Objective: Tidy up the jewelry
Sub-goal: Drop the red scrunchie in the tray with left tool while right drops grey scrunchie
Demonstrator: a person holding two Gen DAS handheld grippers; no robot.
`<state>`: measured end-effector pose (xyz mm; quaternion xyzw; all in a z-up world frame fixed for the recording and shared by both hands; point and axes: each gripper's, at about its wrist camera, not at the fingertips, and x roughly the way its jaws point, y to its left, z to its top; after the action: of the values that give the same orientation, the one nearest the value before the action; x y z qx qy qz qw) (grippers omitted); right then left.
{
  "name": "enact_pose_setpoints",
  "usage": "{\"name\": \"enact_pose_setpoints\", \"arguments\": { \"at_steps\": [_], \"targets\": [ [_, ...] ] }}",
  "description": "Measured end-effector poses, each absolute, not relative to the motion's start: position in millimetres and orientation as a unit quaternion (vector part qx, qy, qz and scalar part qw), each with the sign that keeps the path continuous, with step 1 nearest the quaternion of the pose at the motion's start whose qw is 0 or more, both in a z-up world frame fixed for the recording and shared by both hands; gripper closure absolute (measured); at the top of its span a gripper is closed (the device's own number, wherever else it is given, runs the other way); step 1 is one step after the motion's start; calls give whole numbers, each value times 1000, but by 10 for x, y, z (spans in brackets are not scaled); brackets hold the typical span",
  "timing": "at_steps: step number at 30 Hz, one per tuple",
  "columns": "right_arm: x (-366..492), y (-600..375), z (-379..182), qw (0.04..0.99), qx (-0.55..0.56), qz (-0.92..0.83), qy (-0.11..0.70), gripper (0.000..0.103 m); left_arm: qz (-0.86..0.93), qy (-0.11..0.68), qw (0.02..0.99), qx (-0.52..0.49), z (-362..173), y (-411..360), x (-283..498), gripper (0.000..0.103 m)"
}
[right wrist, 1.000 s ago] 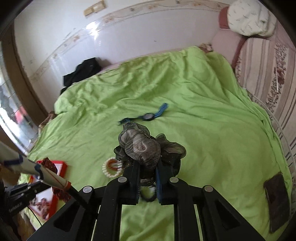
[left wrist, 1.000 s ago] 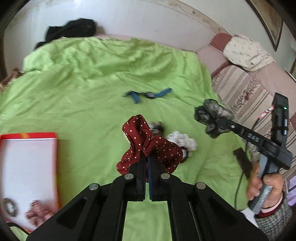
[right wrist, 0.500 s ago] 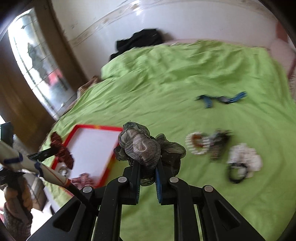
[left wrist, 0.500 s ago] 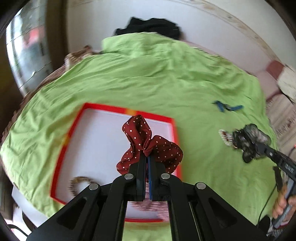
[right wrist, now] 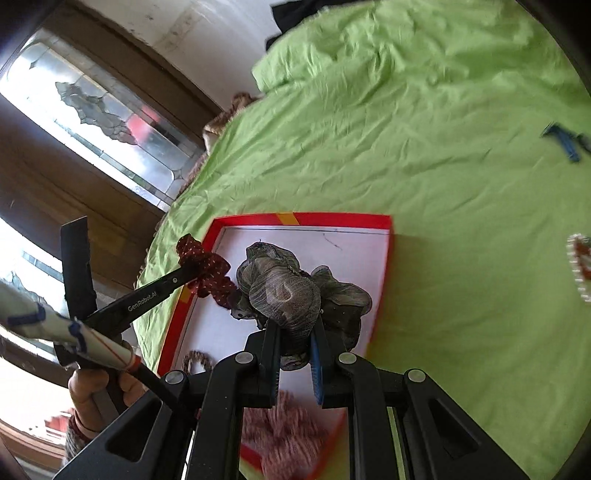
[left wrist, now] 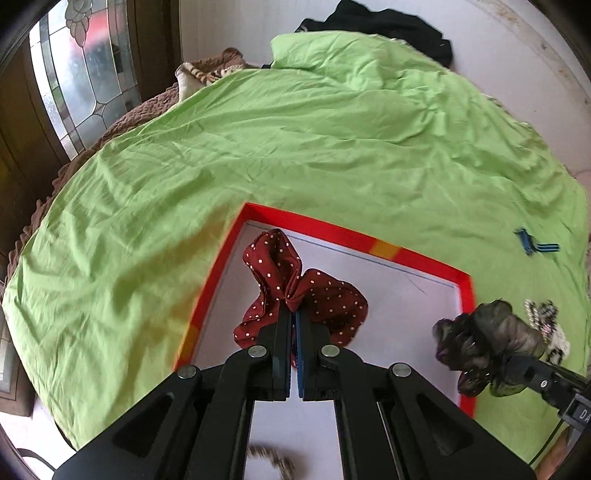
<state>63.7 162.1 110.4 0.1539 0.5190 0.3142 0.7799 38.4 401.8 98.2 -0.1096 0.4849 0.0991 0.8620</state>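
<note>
My left gripper is shut on a dark red, white-dotted scrunchie and hangs over the white inside of a red-rimmed tray on the green bedspread. My right gripper is shut on a grey-green gauzy scrunchie, also over the red-rimmed tray. In the left wrist view the grey-green scrunchie hovers at the tray's right edge. In the right wrist view the red scrunchie sits just left of the grey one. A pink fuzzy scrunchie and a brownish ring lie in the tray.
A blue strap piece and a beaded bracelet lie on the green bedspread to the right of the tray. Black clothing lies at the far edge by the wall. A stained-glass door stands on the left.
Both grippers have swung left across the bed with their scrunchies and now hang over the tray. The loose items on the bedspread have slid off to the right.
</note>
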Motion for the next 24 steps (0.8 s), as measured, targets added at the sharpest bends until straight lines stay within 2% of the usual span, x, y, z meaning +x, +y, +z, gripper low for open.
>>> {"name": "enact_pose_setpoints", "arguments": {
  "at_steps": [9, 14, 15, 16, 17, 18, 19, 21, 24],
  "targets": [
    [1022, 1797, 769, 779, 146, 277, 543, 88, 117, 491, 854, -125, 753, 4319, 688, 101],
    [1055, 1866, 796, 797, 110, 266, 531, 82, 121, 485, 856, -133, 722, 4364, 718, 100],
    [1049, 1863, 809, 800, 104, 264, 528, 78, 120, 485, 856, -135, 721, 4369, 718, 97],
    [1046, 1868, 819, 803, 98, 263, 526, 69, 117, 483, 857, -139, 732, 4368, 707, 94],
    [1050, 1878, 832, 805, 94, 262, 524, 65, 114, 479, 859, -143, 758, 4362, 683, 85],
    [1043, 1870, 848, 807, 92, 262, 522, 56, 114, 475, 860, -145, 776, 4365, 666, 73],
    [1036, 1852, 864, 809, 92, 262, 519, 48, 115, 466, 865, -147, 830, 4355, 624, 68],
    [1019, 1823, 918, 814, 92, 262, 510, 42, 115, 452, 872, -149, 923, 4336, 558, 58],
    [992, 1771, 997, 819, 92, 261, 503, 41, 113, 440, 878, -152, 1042, 4304, 474, 56]
  ]
}}
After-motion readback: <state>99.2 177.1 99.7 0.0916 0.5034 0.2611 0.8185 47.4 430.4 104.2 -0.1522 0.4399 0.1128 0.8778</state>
